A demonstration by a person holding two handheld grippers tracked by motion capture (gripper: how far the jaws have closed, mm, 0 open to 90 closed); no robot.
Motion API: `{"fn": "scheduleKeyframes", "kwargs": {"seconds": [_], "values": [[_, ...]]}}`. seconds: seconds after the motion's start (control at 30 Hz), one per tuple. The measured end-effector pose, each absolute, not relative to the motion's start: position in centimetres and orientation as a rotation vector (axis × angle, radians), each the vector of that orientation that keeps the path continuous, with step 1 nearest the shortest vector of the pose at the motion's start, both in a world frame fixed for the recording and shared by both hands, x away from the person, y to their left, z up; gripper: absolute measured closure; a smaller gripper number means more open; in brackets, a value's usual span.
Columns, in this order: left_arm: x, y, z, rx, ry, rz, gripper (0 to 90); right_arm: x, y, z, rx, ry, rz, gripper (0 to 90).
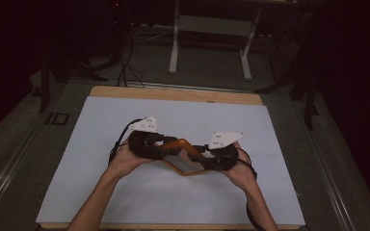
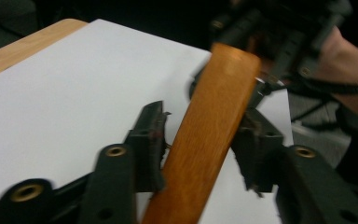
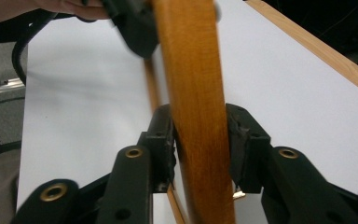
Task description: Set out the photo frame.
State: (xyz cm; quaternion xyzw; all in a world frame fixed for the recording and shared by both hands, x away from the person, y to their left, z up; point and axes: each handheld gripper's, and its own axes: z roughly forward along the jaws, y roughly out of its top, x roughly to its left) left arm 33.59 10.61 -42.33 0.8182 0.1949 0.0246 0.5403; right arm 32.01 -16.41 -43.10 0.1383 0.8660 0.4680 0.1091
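Surveying surroundings: a white sheet [image 1: 125,187] is laid over a wooden table [image 1: 173,93]; a metal frame stand [image 1: 211,29] and cables [image 1: 125,67] are seen on the floor beyond the table's far edge.
Obstructions: nothing is seen lying on the sheet around the held item.
Containers: a flat wooden frame [image 1: 185,156], open in the middle, is held above the sheet's centre; its contents cannot be told.
Frame axis: the frame's bars are angled, a corner pointing toward the table's near edge; its long run lies between the two grippers.
Left gripper [image 2: 200,135]: jaws are set either side of a frame bar; one pad is touching, a gap is seen at the other.
Right gripper [image 3: 199,140]: jaws are closed narrowly on a frame bar, pads pressed against both sides.
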Motion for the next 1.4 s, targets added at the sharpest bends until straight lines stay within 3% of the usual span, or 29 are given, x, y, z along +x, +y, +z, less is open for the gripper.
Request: {"fn": "scheduleKeyframes", "kwargs": {"seconds": [0.13, 0.47, 0.7, 1.4], "values": [[33.6, 10.9, -42.5, 1.949, 0.502, 0.084, 43.7, 32.0, -16.6, -43.1, 0.409, 2.543, 1.362, 67.3], [33.3, 12.3, -42.9, 1.88, 0.559, 0.104, 40.2, 31.9, -17.6, -43.3, 0.428, 2.545, 1.354, 68.1], [32.7, 13.0, -43.2, 1.862, 0.62, 0.178, 31.5, 31.8, -18.3, -43.5, 0.435, 2.545, 1.346, 68.1], [32.6, 10.7, -46.6, 1.911, 0.658, 0.155, 29.1, 31.5, -20.3, -44.4, 0.511, 2.506, 1.354, 67.8]]}}
